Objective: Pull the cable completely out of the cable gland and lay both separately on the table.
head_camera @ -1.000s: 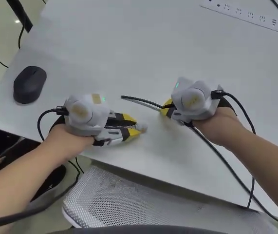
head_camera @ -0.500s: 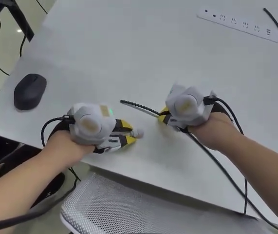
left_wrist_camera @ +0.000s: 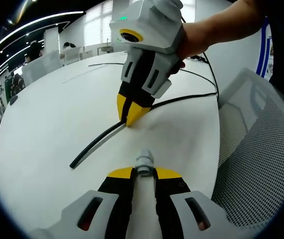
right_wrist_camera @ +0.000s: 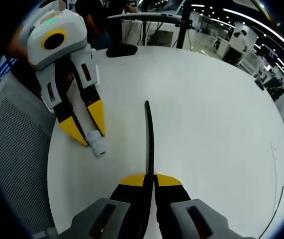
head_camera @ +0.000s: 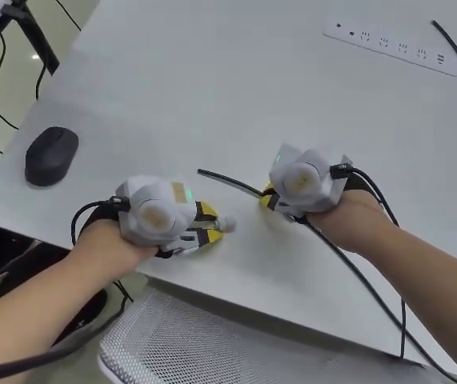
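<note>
Two separate parts: my left gripper pinches the cable gland at its fingertips; my right gripper clamps the cable, which stretches ahead of its fingers along the surface. I judge both are kept low for setting down apart.

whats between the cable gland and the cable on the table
Nothing: a bare strip of white table separates the cable gland from the cable, plain in the right gripper view.

On the table, the left gripper is clamping the gland while the right gripper is pinching the black cable, whose free end is lying apart from the gland, with a mouse sitting far left and a power strip lying at the back.
</note>
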Action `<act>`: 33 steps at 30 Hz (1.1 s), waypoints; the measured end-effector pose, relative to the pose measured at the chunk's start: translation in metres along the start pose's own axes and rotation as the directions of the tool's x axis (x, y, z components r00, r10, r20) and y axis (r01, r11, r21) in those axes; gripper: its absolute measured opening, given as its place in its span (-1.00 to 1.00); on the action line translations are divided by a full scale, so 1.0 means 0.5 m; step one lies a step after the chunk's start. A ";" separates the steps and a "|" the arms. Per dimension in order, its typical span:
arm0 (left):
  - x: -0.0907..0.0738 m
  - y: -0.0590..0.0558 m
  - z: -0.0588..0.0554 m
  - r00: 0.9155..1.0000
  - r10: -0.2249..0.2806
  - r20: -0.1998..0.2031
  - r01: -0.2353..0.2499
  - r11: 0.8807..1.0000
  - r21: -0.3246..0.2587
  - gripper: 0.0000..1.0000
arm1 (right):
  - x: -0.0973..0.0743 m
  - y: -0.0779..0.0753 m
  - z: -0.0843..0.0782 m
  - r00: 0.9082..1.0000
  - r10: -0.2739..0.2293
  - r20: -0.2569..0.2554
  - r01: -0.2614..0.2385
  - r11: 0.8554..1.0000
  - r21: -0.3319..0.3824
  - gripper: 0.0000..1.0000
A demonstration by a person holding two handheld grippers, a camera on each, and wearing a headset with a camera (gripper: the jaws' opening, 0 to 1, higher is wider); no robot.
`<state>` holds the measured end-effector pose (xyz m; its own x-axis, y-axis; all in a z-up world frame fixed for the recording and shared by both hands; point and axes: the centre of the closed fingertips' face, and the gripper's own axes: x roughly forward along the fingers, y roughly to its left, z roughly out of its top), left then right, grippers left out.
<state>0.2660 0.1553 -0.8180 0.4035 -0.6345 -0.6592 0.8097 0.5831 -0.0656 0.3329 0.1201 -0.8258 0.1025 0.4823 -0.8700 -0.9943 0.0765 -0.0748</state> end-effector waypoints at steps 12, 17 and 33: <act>-0.007 0.007 0.011 0.999 0.027 0.028 -0.026 0.998 -0.057 -0.49 | -0.037 -0.032 -0.002 0.996 -0.089 0.023 0.089 0.996 0.027 -0.38; -0.023 0.005 0.021 0.998 0.032 0.046 -0.026 0.994 -0.110 -0.35 | -0.079 -0.036 0.012 0.991 -0.104 0.080 0.099 0.993 0.066 -0.29; -0.094 -0.010 0.109 0.984 0.074 0.164 -0.027 0.963 -0.268 0.00 | -0.245 -0.039 -0.003 0.953 -0.194 0.231 0.150 0.969 0.197 0.10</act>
<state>0.2663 0.1547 -0.7457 0.5264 -0.6644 -0.5305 0.6545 0.7149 -0.2460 0.3399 0.0584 -0.7186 0.2977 0.6468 -0.7022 -0.9421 0.3179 -0.1067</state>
